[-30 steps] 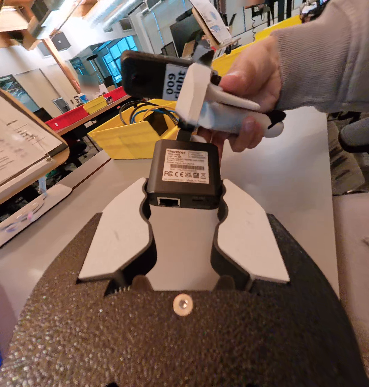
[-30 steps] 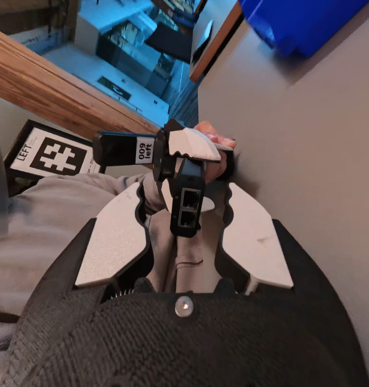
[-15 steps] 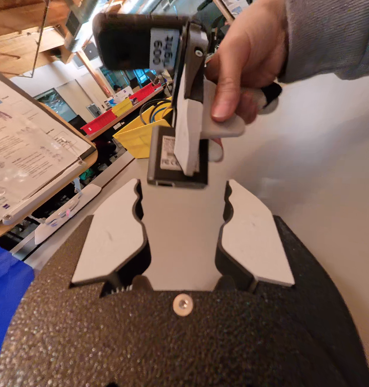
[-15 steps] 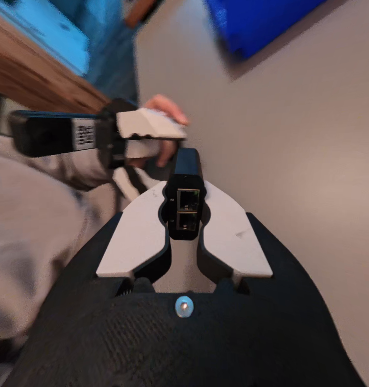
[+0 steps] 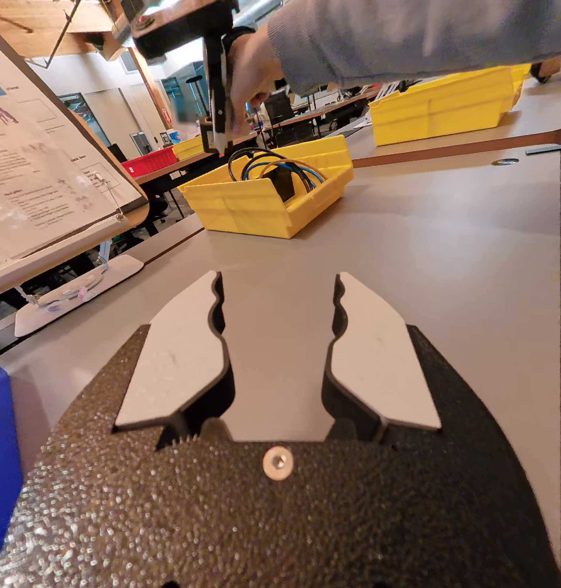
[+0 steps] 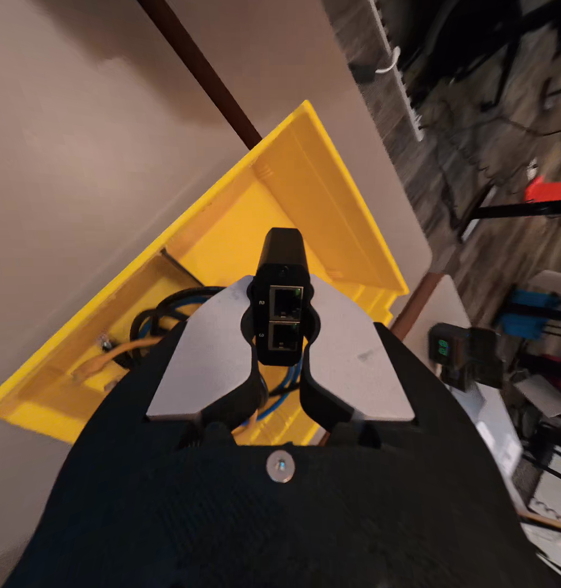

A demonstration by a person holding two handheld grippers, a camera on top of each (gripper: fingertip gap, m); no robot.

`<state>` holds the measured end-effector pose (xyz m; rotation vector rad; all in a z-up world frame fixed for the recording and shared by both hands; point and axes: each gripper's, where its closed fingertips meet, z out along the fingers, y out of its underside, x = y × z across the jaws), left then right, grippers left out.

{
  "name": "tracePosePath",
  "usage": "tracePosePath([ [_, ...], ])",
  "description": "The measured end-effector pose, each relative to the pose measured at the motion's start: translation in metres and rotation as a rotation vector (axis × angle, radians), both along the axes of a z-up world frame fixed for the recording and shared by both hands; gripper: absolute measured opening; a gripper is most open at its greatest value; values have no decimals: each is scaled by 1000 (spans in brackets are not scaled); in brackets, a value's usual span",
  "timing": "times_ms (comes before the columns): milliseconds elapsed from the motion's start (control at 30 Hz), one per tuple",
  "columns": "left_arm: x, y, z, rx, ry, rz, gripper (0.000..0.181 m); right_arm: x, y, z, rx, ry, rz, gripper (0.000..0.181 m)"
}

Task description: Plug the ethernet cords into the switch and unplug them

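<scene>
A yellow bin (image 5: 266,203) sits mid-frame on the grey table (image 5: 432,254) in the left wrist view, holding looped black, blue and orange cords (image 5: 272,165) and a black block (image 5: 280,186) leaning against its front wall. From above, the right wrist view shows the same bin (image 6: 304,178) with the cords (image 6: 164,315) lying at its lower left end and the upper right end bare.

The right gripper (image 6: 280,318) is clamped on the switch (image 6: 280,305), whose two empty ports face the camera at frame centre, above the bin. The left wrist view shows it from the side at upper centre: the right gripper (image 5: 220,140) points down over the bin with the switch (image 5: 207,133) between its fingers, and a grey-sleeved arm (image 5: 400,41) reaches in from the upper right. Only this view shows the tilted board with papers (image 5: 43,165) at left and a second yellow bin (image 5: 438,108) at upper right.

The left gripper (image 5: 279,302) has its fingers spread apart with nothing between them, over bare table. A second ago it held the switch; since then the right gripper has taken it and carried it over the bin.
</scene>
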<state>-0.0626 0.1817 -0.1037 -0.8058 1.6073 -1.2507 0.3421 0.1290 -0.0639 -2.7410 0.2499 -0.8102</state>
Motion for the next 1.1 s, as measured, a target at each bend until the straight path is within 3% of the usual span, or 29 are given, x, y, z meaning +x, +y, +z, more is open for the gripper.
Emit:
tracePosePath([
  [133,1,2,-3,3,32,6,65,12,16,-25,72,61,0,26],
  [300,6,4,-11,-14,105,31,65,0,19,-3,284,71,45,53],
  [467,16,4,-26,-28,242,68,69,-61,-37,26,568,138,12,65],
  [567,33,-1,-26,-113,291,82,70,-109,-91,14,696,134,-42,72],
  [733,91,-24,-11,-220,365,99,73,-161,-150,-19,879,88,-159,77],
  [933,187,-66,10,-266,555,163,93,-150,-183,-46,807,59,-316,93],
  [1100,260,-61,-7,-138,616,371,93,-148,-186,-47,808,43,-322,95],
])
